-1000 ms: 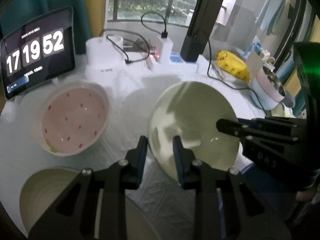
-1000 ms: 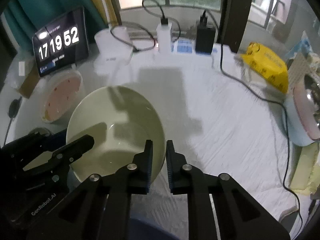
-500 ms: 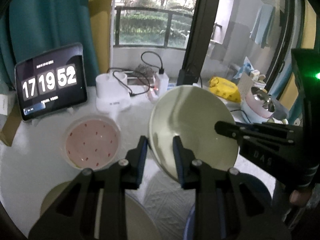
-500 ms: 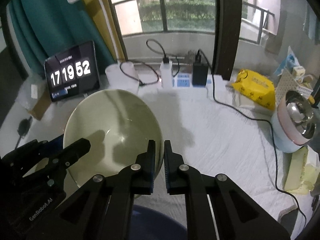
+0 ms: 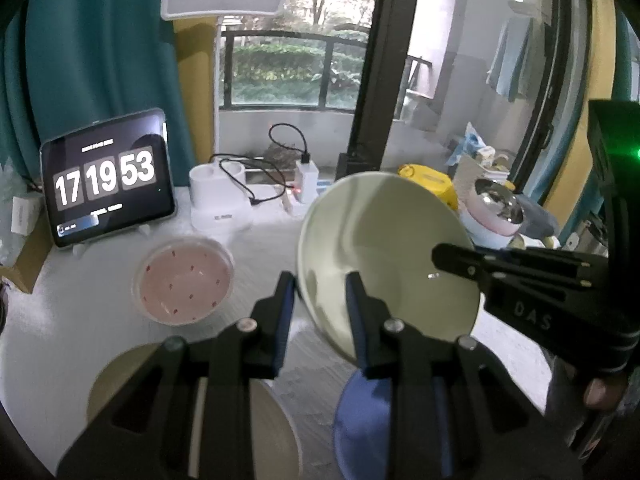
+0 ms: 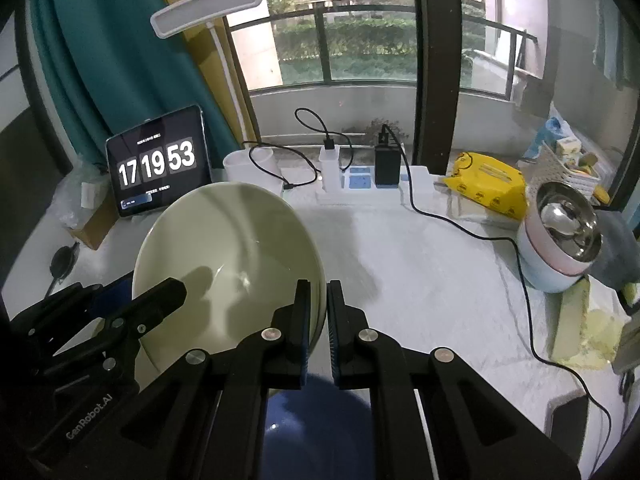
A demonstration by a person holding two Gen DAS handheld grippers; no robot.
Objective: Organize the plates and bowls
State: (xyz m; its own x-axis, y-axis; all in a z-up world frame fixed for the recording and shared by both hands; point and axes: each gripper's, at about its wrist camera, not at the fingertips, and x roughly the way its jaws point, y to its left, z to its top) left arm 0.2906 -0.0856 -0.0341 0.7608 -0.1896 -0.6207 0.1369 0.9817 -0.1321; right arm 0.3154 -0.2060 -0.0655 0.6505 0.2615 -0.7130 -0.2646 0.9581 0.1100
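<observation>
Lifted higher off the table, green bowl [image 5: 384, 256] — left gripper [image 5: 320, 296] and right gripper [image 6: 318, 312] both clamp its rim.

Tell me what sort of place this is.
Probably a room in a home, at a table beside a balcony window. A balcony railing with greenery shows through the glass, a teal curtain hangs alongside, and a desk lamp and power strip sit on the table.
</observation>
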